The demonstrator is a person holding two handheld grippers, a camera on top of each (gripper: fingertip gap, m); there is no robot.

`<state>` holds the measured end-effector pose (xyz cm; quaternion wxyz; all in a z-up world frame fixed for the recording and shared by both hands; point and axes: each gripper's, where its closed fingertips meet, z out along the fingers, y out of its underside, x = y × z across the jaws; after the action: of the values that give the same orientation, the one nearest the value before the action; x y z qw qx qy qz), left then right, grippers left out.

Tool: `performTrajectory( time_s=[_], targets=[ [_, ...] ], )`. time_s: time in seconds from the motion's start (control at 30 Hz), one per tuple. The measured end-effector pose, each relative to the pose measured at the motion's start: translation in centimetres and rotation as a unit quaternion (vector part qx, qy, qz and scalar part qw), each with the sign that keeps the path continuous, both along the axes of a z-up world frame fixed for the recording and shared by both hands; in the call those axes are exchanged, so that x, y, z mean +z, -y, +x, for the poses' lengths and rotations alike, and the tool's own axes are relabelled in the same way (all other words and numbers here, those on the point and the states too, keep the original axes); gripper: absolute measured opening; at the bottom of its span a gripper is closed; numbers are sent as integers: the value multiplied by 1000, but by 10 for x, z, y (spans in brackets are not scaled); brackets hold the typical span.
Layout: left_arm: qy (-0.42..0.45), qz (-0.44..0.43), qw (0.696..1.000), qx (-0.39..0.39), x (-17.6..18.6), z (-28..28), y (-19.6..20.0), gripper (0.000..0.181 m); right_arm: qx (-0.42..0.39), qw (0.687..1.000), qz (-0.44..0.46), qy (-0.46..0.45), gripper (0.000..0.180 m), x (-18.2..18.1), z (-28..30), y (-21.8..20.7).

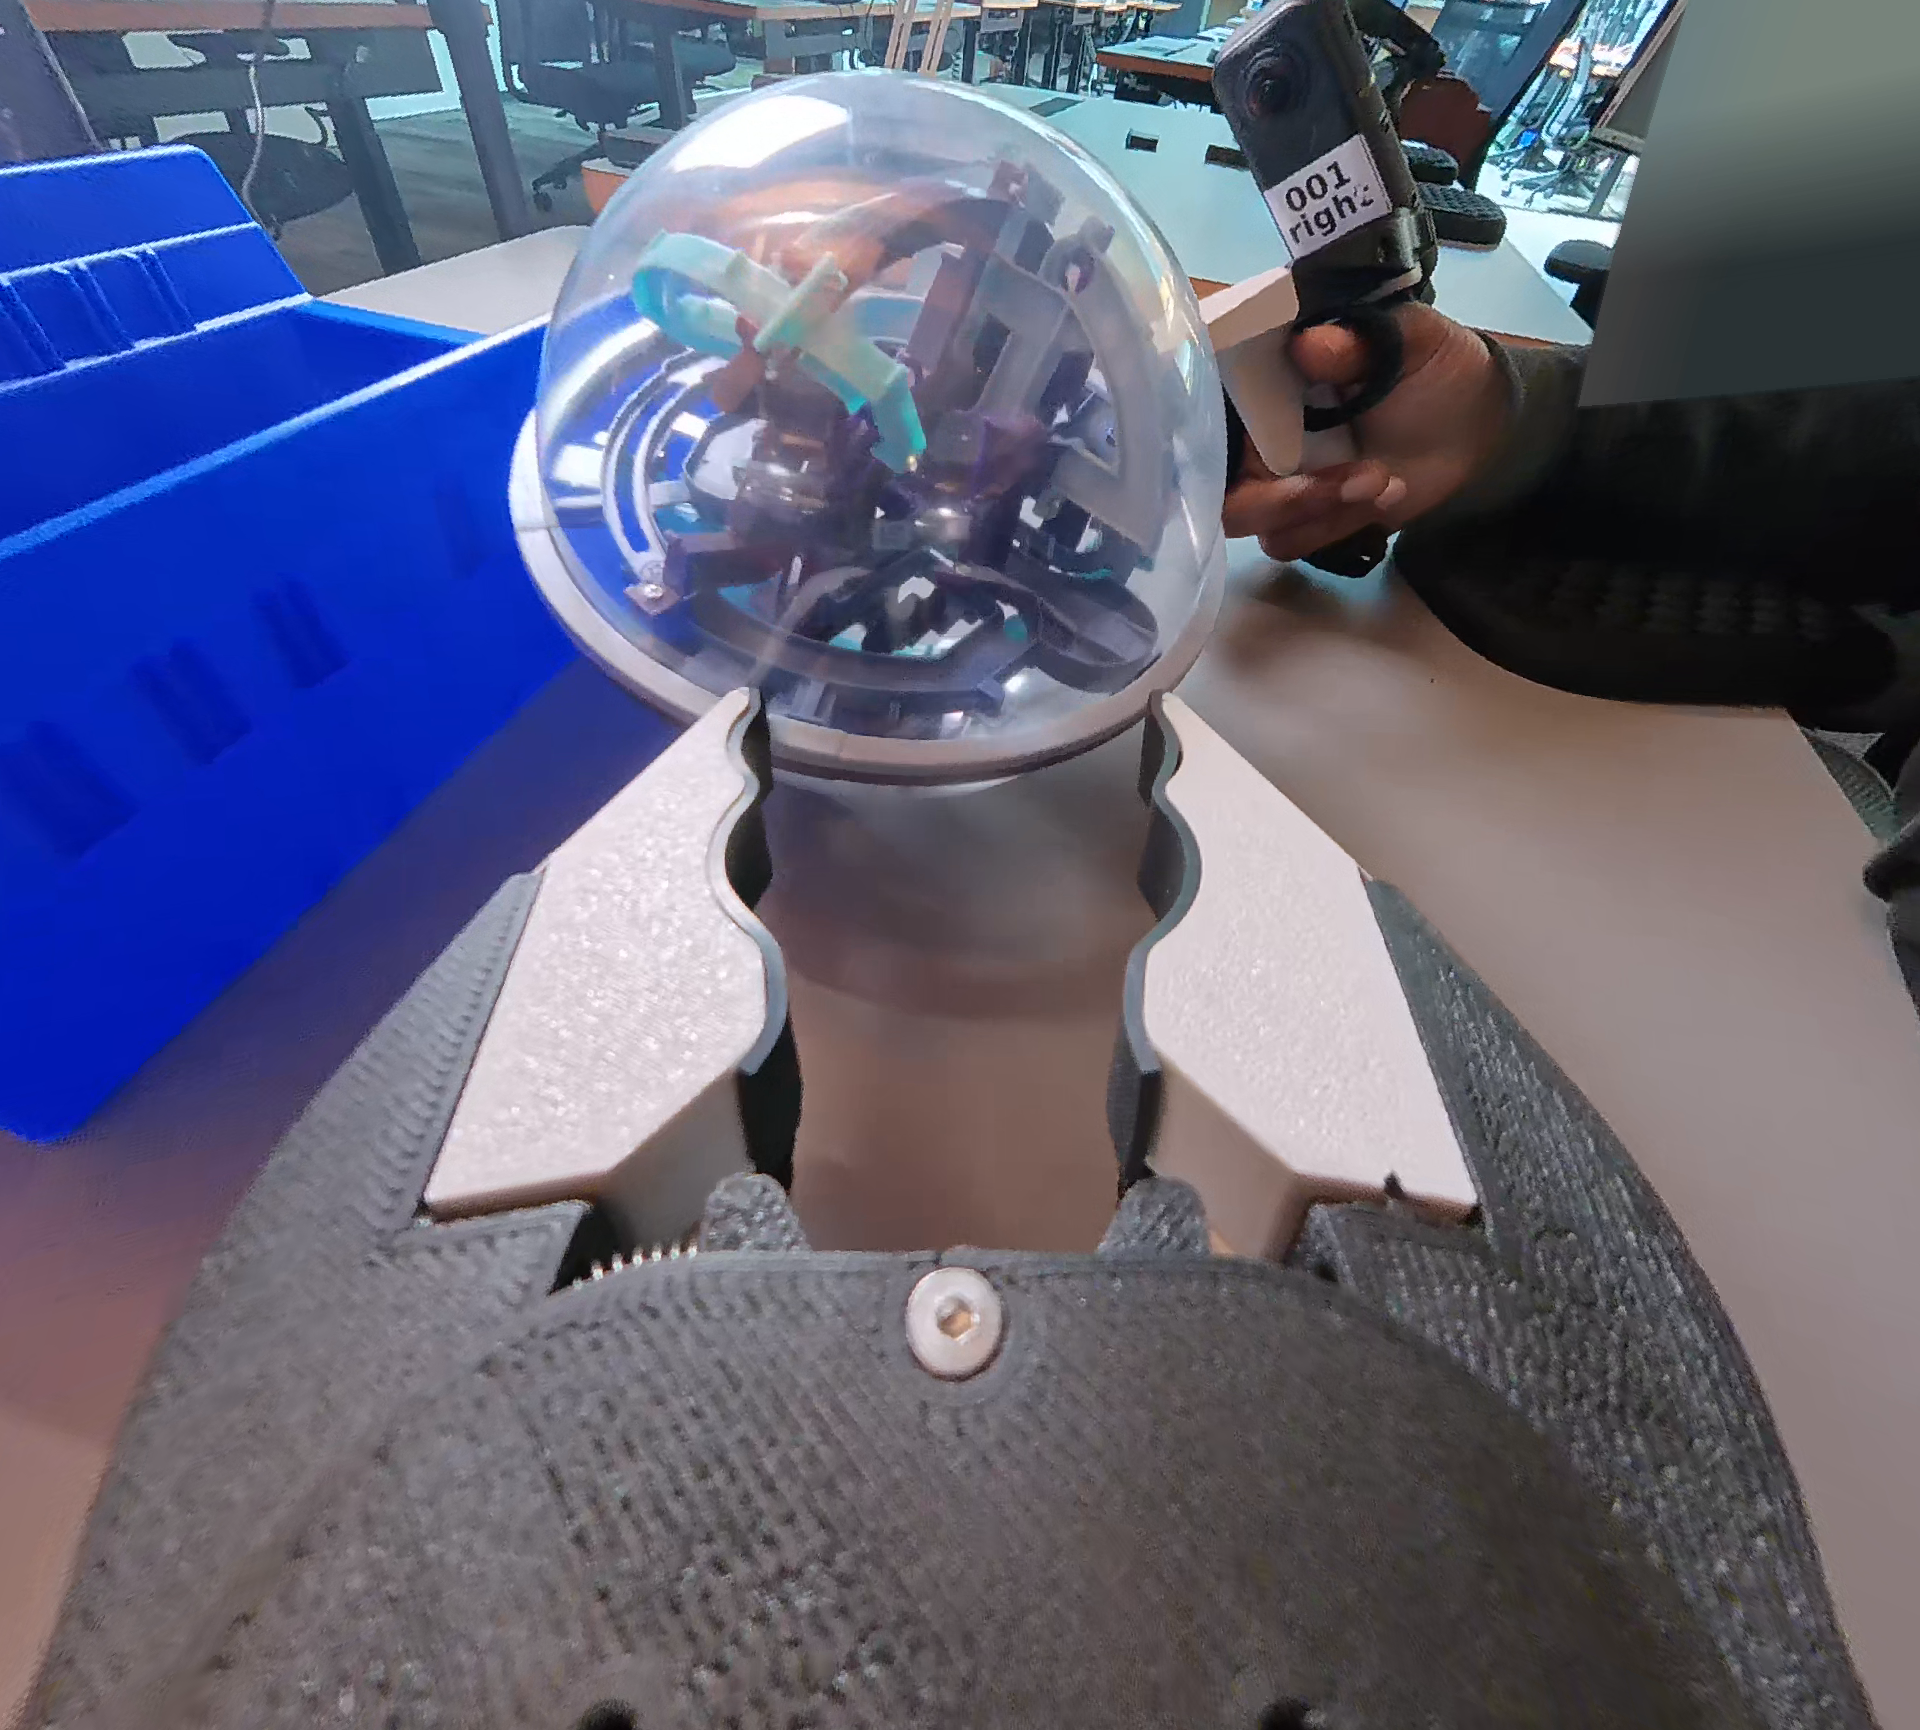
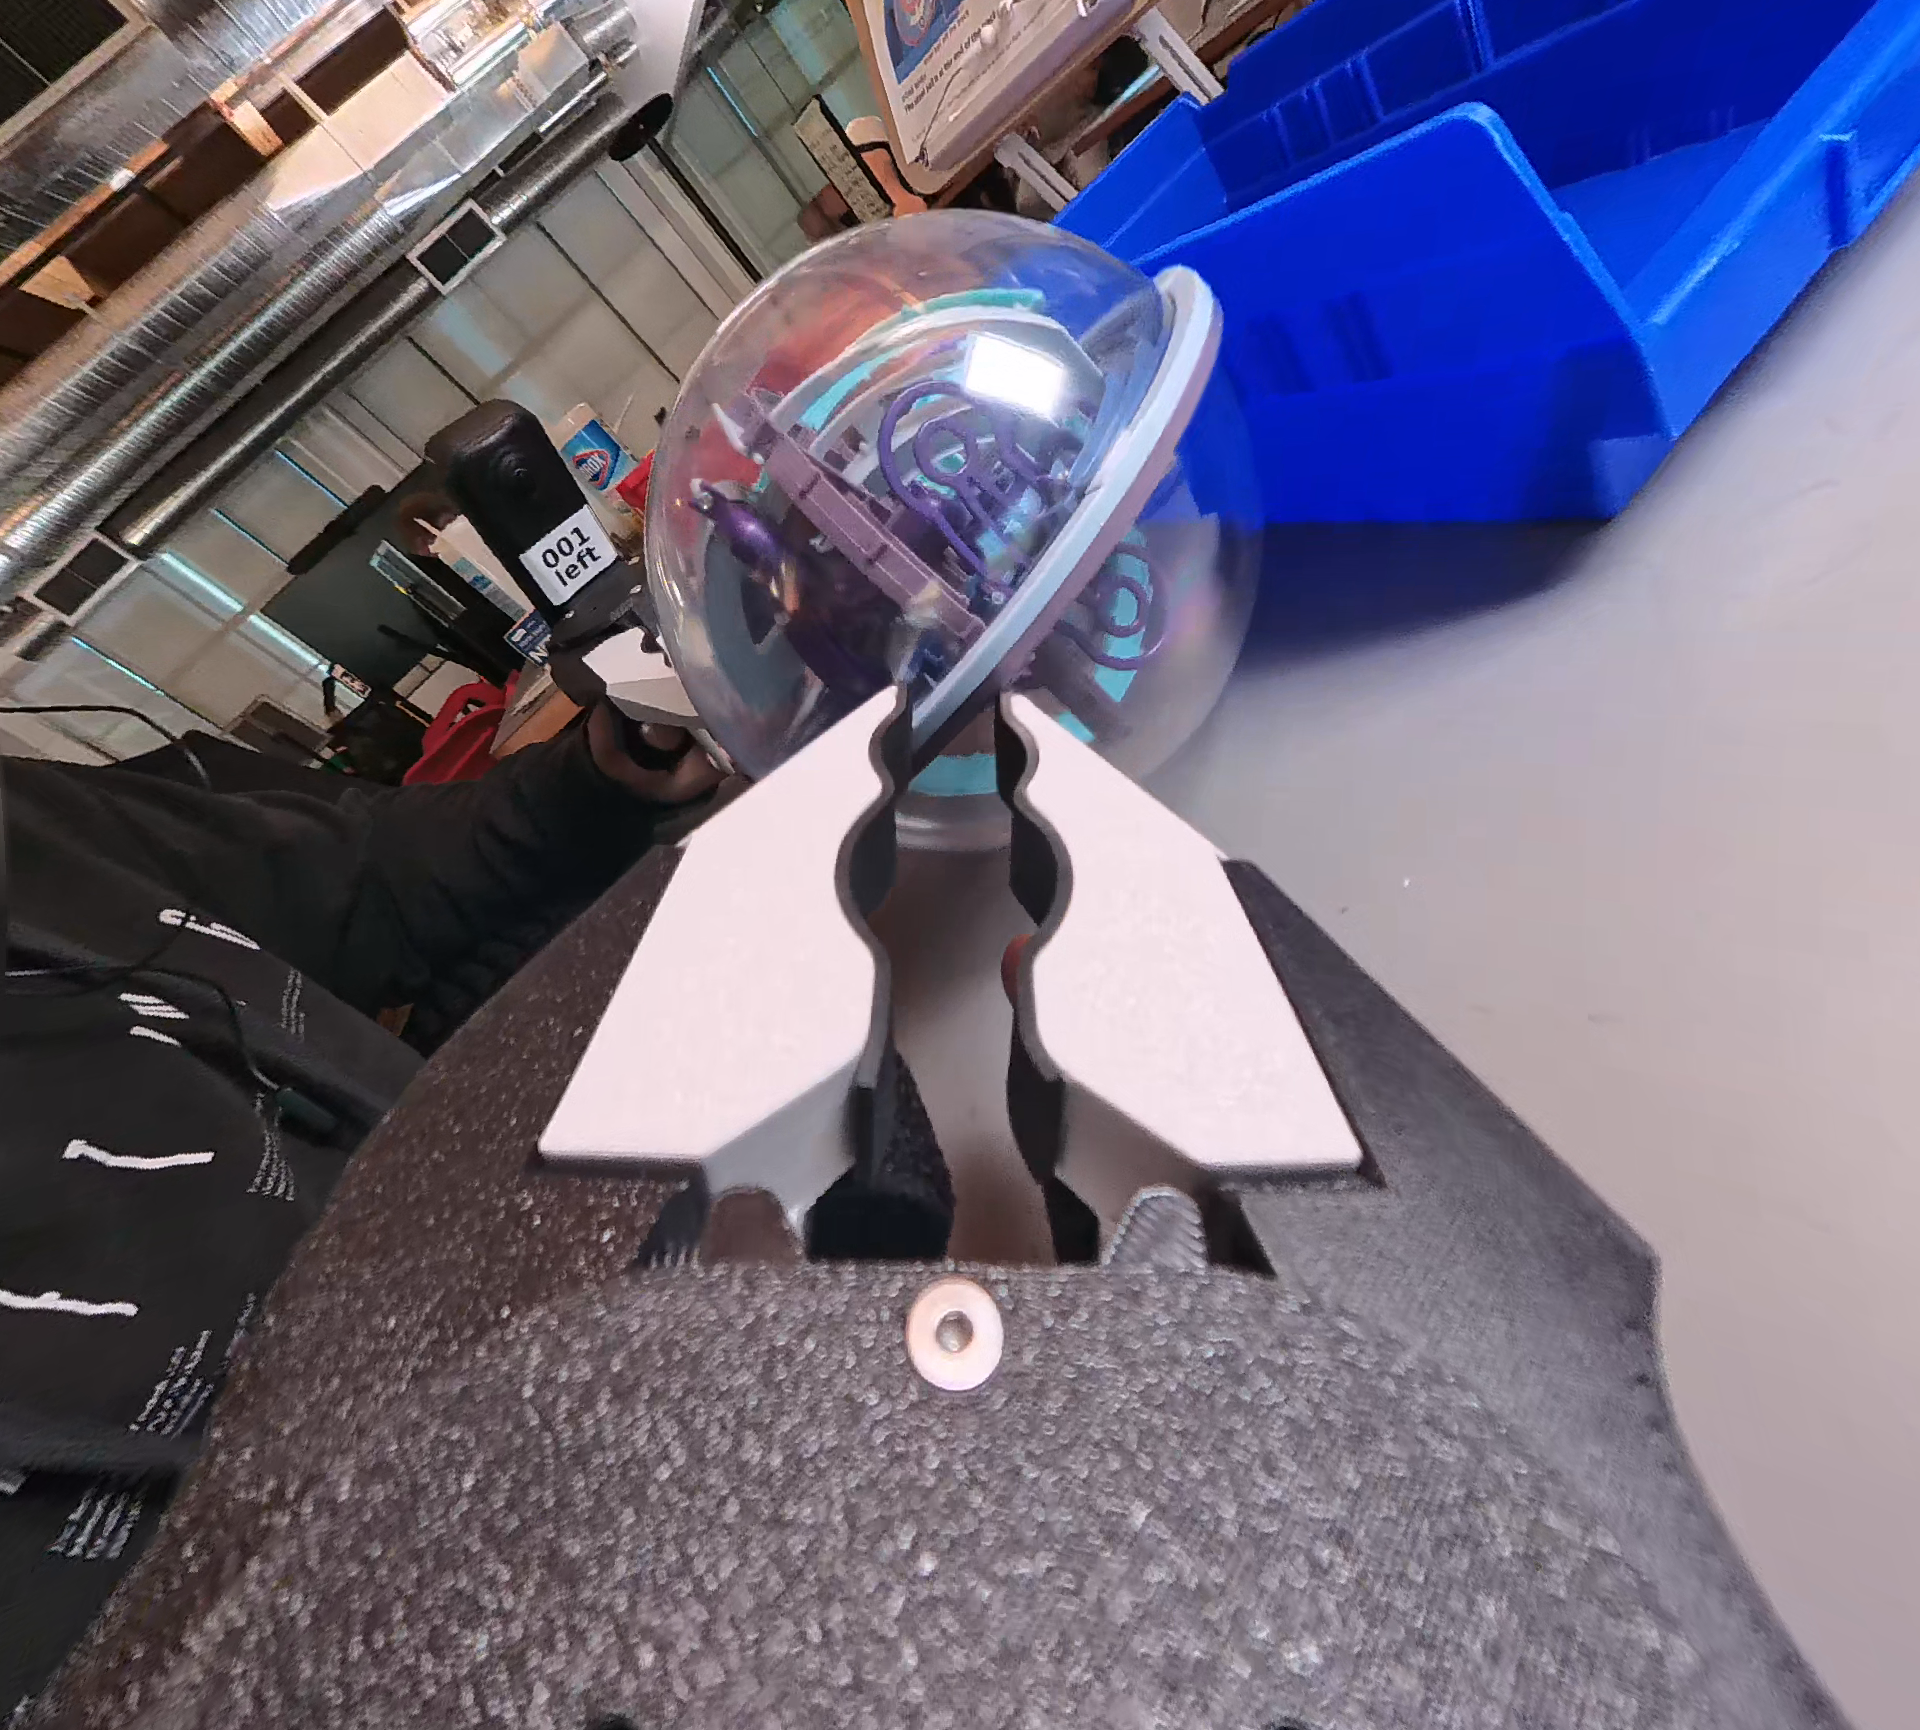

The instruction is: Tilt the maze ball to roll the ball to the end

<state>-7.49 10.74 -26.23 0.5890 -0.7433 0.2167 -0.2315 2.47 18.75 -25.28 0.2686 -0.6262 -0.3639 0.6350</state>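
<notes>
The maze ball (image 1: 883, 433) is a clear sphere with a grey rim around its middle and coloured tracks inside. It is tilted and held just above the table. A small shiny ball (image 1: 940, 522) sits near the centre of the tracks. My left gripper (image 1: 956, 719) has its fingers wide apart, clamped on either side of the ball's lower rim. My right gripper (image 2: 951, 714) is shut on the grey rim of the maze ball (image 2: 935, 517). The right gripper also shows in the left wrist view (image 1: 1262, 371), at the ball's right side. The left gripper shows in the right wrist view (image 2: 634, 688), behind the ball.
A blue plastic bin (image 1: 229, 558) stands left of the ball on the pale table (image 1: 1507, 849), and shows again in the right wrist view (image 2: 1475, 309). A person's hand (image 1: 1392, 423) and dark sleeve reach in from the right. Desks and chairs stand behind.
</notes>
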Motion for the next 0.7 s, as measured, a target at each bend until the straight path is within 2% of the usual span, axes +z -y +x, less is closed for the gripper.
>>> performTrajectory(
  time_s=[0.5, 0.7],
  targets=[
    [9, -7, 1000, 6, -1, -1, -4, 75, 15, 999, -47, -2, 10, -2, -1, 2],
    [10, -3, 1000, 5, 1, 1, -3, 74, 21, 996, -92, -4, 9, -3, 0, 0]
  ],
)
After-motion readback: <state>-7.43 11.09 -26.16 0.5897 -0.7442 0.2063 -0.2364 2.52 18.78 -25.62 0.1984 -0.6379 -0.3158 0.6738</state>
